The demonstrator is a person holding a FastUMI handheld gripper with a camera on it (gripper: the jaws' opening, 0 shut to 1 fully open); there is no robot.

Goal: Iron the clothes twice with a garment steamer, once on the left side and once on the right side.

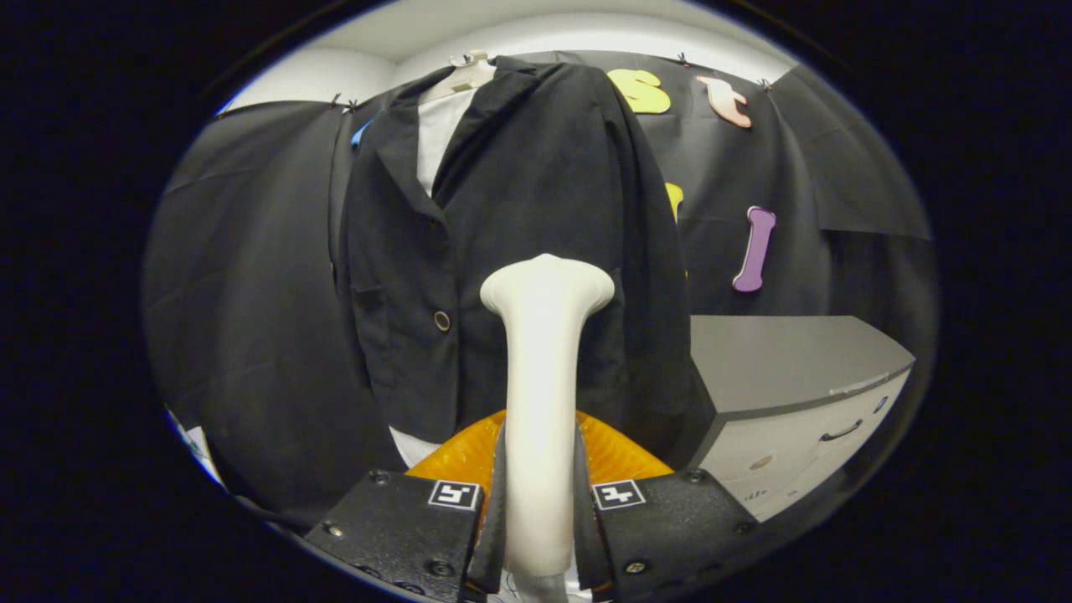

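A black blazer [519, 209] hangs on a white hanger [469, 71] over a white shirt [437, 134], straight ahead of me. My gripper [540, 519] is shut on the white handle of a garment steamer [543, 385]. The handle rises upright between the fingers. Its flared head [546, 285] sits against or just in front of the blazer's lower middle, to the right of the single round button [441, 320]. I cannot tell whether the head touches the cloth. The steamer's orange base [469, 456] shows just beyond the fingers.
A grey cabinet [796, 368] with a drawer handle [840, 432] stands to the right of the blazer, close to its hem. Black cloth walls hang behind and to the left of the garment.
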